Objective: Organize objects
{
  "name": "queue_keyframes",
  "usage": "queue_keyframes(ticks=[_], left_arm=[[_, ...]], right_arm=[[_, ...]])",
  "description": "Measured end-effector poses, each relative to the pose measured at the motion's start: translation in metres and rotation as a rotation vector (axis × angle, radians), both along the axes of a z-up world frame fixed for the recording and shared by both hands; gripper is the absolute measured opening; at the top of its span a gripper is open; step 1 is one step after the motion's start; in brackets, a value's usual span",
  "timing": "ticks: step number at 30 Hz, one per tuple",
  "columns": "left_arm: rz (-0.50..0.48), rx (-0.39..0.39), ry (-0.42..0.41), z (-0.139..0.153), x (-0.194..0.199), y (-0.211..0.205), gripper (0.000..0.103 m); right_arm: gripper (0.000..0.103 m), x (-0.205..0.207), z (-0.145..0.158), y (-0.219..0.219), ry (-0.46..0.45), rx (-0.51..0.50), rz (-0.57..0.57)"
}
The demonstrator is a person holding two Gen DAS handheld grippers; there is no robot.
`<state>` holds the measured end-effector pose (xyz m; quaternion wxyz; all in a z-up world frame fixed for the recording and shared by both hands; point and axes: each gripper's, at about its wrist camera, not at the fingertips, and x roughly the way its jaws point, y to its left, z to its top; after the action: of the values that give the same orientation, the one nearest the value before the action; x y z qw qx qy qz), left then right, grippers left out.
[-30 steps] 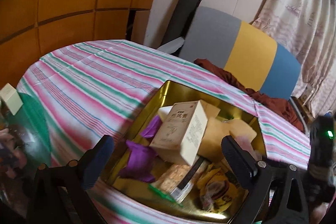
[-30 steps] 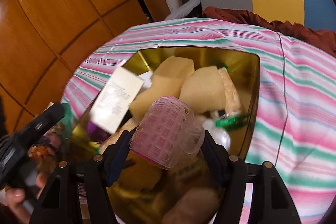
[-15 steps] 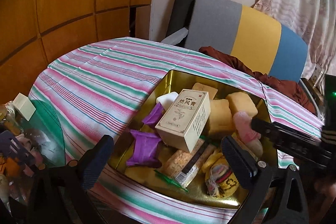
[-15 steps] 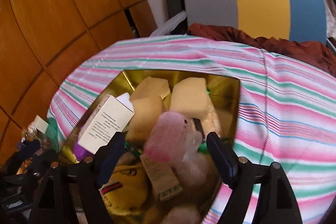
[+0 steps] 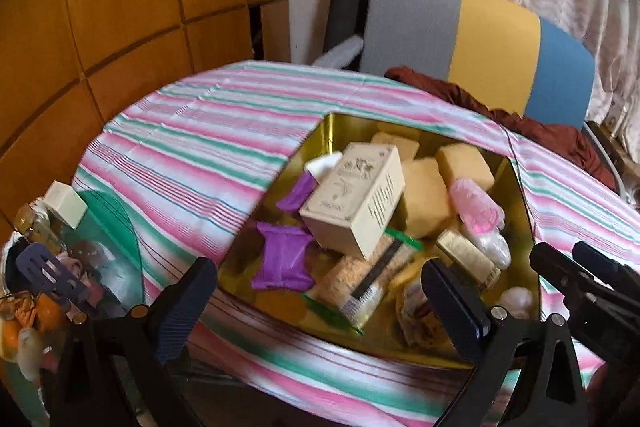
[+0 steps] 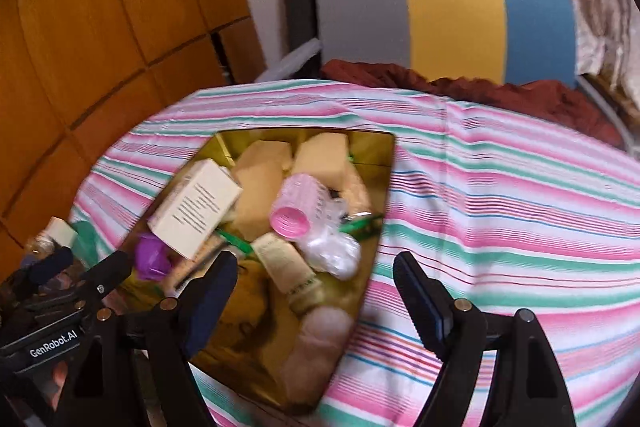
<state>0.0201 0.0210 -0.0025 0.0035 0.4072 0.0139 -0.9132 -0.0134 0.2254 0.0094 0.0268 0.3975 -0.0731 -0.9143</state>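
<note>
The gold tin [image 6: 382,163] sits on the table, on a striped cloth [image 6: 500,195] of pink, green and white, and it is crowded. A pink hair roller [image 6: 298,205] lies on its side near the middle of the tin, resting on the pile beside a clear wrapped bundle [image 6: 332,249]. A cream carton [image 5: 354,199] leans tilted over purple wrappers [image 5: 284,257], with yellow sponge blocks [image 5: 424,195] behind it (at least three, packed close). A small gold box [image 5: 468,255] lies near the roller.

The right tool [image 6: 316,301] hovers above the tin's near corner with its jaws spread wide and nothing between them. The left tool [image 5: 320,301] hangs over the tin's near edge, jaws likewise wide apart and empty.

Beyond the table stands a chair back [image 6: 448,23] in grey, yellow and blue, with a dark red cloth [image 6: 460,91] bunched below it.
</note>
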Motion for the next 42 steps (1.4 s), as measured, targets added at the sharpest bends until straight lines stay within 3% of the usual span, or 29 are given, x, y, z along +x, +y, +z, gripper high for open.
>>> queue_keyframes(ticks=[13,24,35,42], left_arm=[[0.014,-0.055,-0.029,0.003,0.015,-0.005,0.103],[0.022,-0.061,-0.030,0.011,0.019,-0.010,0.103],[0.047,-0.120,-0.007,0.011,0.022,-0.008,0.103],[0.052,-0.102,-0.036,0.007,0.020,-0.010,0.103]], right_arm=[[0.082,0.016,0.004,-0.011,-0.039,0.072,-0.099],[0.082,0.024,0.015,-0.023,0.020,0.119,-0.119],[0.082,0.025,0.007,-0.029,-0.013,0.136,-0.114],[0.082,0.025,0.005,-0.030,-0.016,0.134,-0.111]])
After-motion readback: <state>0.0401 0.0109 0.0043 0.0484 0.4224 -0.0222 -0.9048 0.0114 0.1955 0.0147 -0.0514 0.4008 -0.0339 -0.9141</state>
